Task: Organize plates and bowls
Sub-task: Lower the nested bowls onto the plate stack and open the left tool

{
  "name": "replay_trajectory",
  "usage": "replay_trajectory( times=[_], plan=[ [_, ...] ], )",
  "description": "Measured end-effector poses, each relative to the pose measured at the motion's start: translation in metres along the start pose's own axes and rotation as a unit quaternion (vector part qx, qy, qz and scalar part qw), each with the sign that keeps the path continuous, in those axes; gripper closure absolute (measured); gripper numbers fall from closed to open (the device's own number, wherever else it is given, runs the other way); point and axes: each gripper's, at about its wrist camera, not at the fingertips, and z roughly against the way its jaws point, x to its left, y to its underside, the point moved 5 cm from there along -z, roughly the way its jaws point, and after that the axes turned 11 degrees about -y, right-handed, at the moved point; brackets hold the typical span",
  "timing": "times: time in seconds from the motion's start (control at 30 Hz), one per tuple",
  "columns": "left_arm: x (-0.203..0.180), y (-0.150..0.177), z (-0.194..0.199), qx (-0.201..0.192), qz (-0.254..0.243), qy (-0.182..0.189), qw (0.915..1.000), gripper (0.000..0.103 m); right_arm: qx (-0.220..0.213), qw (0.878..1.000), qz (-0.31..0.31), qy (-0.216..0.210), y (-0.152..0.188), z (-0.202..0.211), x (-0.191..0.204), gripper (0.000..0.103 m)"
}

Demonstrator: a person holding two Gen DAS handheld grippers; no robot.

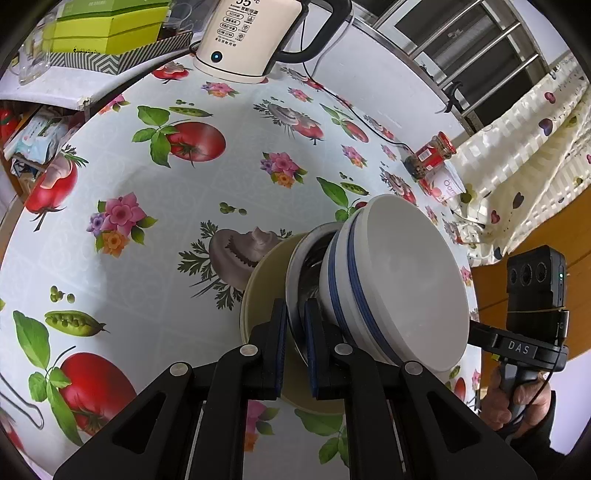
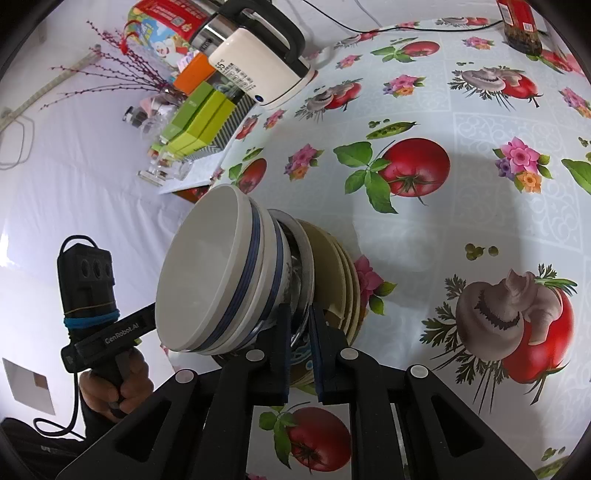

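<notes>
Your left gripper (image 1: 295, 347) & right gripper (image 2: 300, 349) both clamp the metal plate's (image 1: 295, 280) rim — white bowl (image 1: 402, 284) stacked on it, beige plate (image 1: 258, 291) beneath.

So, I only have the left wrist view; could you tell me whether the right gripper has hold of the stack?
Observer: Yes, the right gripper is shut on the rim of the steel plate, just under the bowls.
Operator: Thank you. How many beige plates are beneath it?
Observer: About three beige plates, going by the rims.
Operator: And is there anything behind the kettle?
Observer: An orange box and a red tin.
</notes>
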Motion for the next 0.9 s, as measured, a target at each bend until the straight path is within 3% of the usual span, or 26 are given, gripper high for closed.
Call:
replay_trajectory(
  times=[0.47,0.9],
  plan=[
    [0.000,0.000,0.001,-0.001,0.000,-0.001,1.0000,0.093,-0.006,1.000,-0.002,0.008,0.003,0.006,-0.006,0.086],
    [0.000,0.003,0.018,-0.026,-0.005,-0.021,0.9994,0.090,-0.013,1.000,0.002,0.018,0.013,0.019,-0.007,0.077]
  ],
)
